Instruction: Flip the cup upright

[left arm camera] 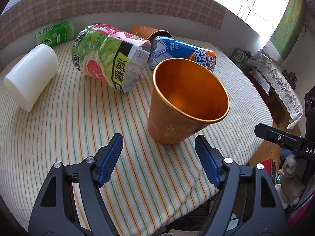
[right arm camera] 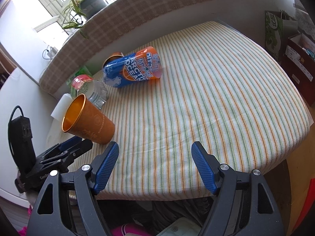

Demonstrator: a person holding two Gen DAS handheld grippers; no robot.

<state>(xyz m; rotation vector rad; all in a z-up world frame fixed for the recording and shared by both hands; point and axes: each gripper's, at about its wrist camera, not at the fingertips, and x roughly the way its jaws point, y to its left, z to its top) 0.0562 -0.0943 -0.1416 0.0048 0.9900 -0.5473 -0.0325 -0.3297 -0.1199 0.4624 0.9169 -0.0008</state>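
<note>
An orange metallic cup [left arm camera: 183, 106] stands upright on the striped tablecloth [left arm camera: 78, 129], its mouth open upward; it also shows in the right wrist view [right arm camera: 88, 121]. My left gripper [left arm camera: 159, 141] is open and empty, its blue pads just in front of the cup's base without touching it. My right gripper [right arm camera: 155, 151] is open and empty over the cloth near the table's front edge, to the right of the cup. The left gripper [right arm camera: 65, 149] shows at the left in the right wrist view.
A white cup [left arm camera: 29, 76], a grapefruit-print cup [left arm camera: 110, 57], a blue Arctic Ocean cup [left arm camera: 183, 53], a second orange cup [left arm camera: 149, 32] and a green cup [left arm camera: 55, 35] lie on their sides behind. The table edge [left arm camera: 246, 137] is at right, with furniture beyond.
</note>
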